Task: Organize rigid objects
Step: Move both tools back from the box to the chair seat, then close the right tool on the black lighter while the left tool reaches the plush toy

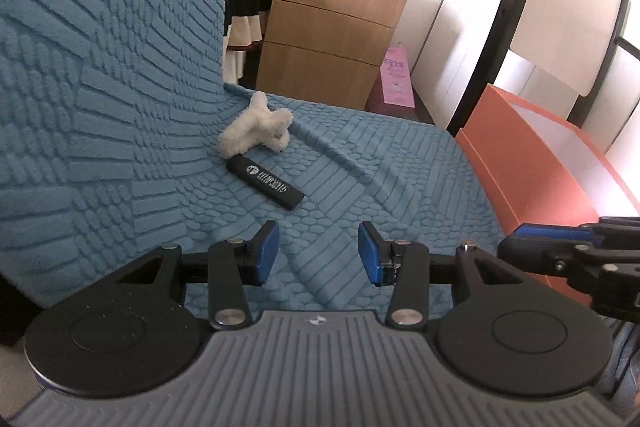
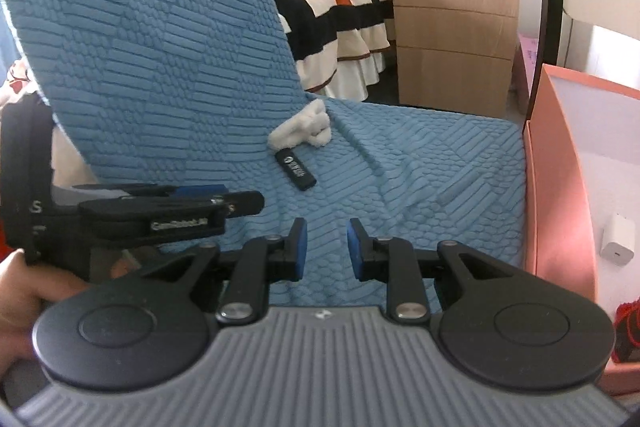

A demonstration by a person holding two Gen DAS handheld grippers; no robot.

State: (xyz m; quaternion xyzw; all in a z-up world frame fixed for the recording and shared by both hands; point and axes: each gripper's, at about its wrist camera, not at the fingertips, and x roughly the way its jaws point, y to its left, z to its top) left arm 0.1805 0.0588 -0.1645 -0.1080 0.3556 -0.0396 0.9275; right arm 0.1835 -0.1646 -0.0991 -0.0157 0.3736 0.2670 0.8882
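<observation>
1. Risk first: the black rectangular case (image 1: 265, 185) lies flat on the nubby blue cover (image 1: 360, 167), touching or just under the white fluffy toy (image 1: 256, 129). A gripper coming in from the toy's side could, I judge, catch the plush as well as the case, or push the case up into the crease where seat meets backrest.
2. Flat and low as it lies, the case may also slide on the textured fabric if the pads meet it off-centre, or the pads may snag the raised weave instead.
3. Left gripper (image 1: 319, 253) has its jaws parted with nothing between them, hanging over the seat short of the case.
4. Right gripper (image 2: 326, 247) shows a narrower gap, also empty; at that width it looks too tight to go around the case's broad side, so it would need opening or an edge-on approach.
5. The two grippers sit close side by side, and crowding one target could knock them together.
6. An orange box (image 2: 560, 187) stands just beside the seat's right edge, a white charger (image 2: 619, 242) inside it; it is the likely destination.
7. Beyond are a wooden drawer cabinet (image 1: 332, 39) with cluttered top, a bed with a striped cover (image 2: 340, 7), and a pink bag (image 1: 396, 79) on the floor.
</observation>
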